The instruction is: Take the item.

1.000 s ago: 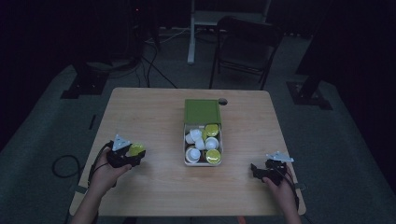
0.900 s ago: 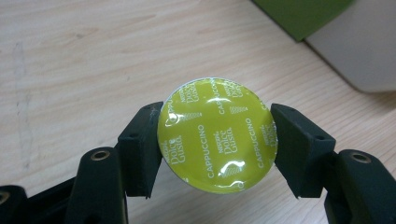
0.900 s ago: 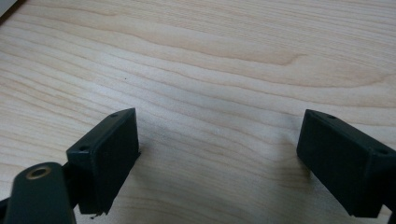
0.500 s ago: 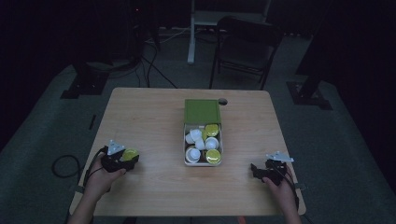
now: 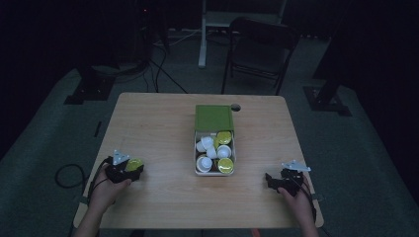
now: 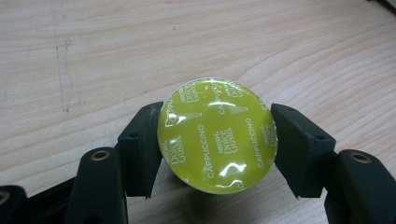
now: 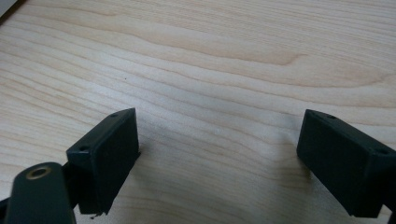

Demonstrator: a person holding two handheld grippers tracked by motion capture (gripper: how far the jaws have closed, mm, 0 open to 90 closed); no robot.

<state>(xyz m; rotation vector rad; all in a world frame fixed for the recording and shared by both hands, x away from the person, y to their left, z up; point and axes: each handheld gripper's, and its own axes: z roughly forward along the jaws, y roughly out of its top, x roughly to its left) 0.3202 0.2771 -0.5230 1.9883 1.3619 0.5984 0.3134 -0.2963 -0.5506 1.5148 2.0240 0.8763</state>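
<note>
My left gripper (image 6: 217, 140) is shut on a coffee capsule (image 6: 217, 134) with a yellow-green foil lid printed "Cappuccino"; both black pads press its sides just above the wooden table (image 6: 140, 56). In the high view that gripper (image 5: 129, 168) and its capsule (image 5: 134, 164) sit low over the table's front left. An open box (image 5: 195, 148) in the middle holds several white and yellow-green capsules (image 5: 214, 150), its green lid (image 5: 213, 117) lying behind it. My right gripper (image 7: 217, 158) stands open over bare wood, seen at the front right as the right gripper (image 5: 272, 180).
A dark round hole (image 5: 235, 107) is in the table just right of the green lid. Beyond the table's far edge stand a folding chair (image 5: 259, 49) and stand bases (image 5: 91, 86) on the floor. A cable (image 5: 66, 175) loops off the left edge.
My left gripper with the capsule has moved toward the near edge and sunk closer to the table. The right gripper has stayed in place.
</note>
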